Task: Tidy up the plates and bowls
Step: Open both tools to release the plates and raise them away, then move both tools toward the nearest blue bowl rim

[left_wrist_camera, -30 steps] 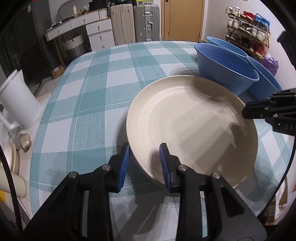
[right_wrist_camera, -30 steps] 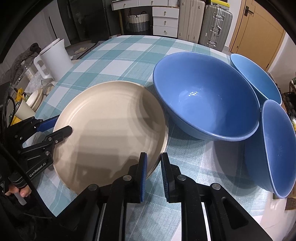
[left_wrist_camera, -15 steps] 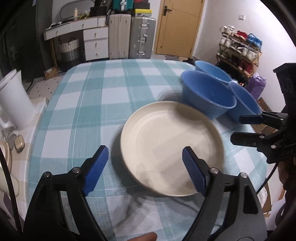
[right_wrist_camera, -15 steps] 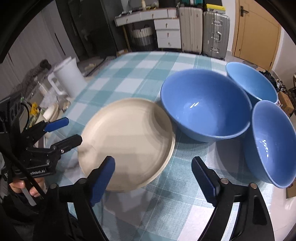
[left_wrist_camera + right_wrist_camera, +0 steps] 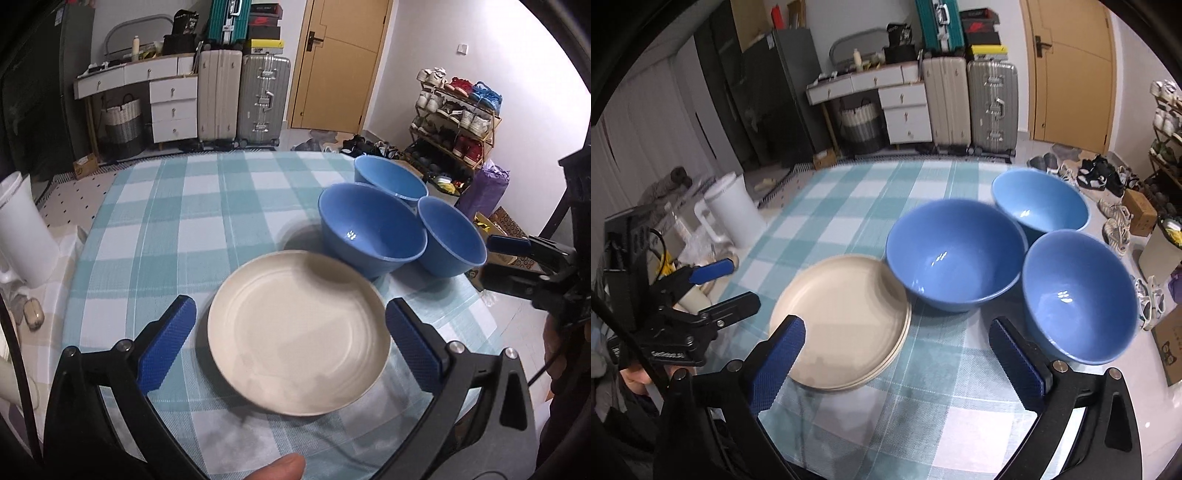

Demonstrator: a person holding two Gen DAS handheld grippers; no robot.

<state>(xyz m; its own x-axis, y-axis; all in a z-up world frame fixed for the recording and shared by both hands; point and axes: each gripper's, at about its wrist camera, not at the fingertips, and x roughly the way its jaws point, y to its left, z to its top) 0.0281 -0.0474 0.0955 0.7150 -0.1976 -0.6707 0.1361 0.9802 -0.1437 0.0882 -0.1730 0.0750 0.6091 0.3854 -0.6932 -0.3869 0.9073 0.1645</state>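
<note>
While both your grippers' jaws are opening on nothing, the blue bowls (image 5: 955, 254) lie nearer your right gripper (image 5: 897, 363) than your left gripper (image 5: 290, 354).

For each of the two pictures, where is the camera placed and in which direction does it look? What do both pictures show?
Left wrist view: on the left gripper, looking down and forward over the cream plate to three blue bowls; its jaws are opening, nothing between the pads; a fingertip shows below.
Right wrist view: on the right gripper, jaws opening and empty, looking down at the table; the left gripper appears at its left edge.
Shared: plate, bowls, checked tablecloth, white jug, suitcases, door.
</note>
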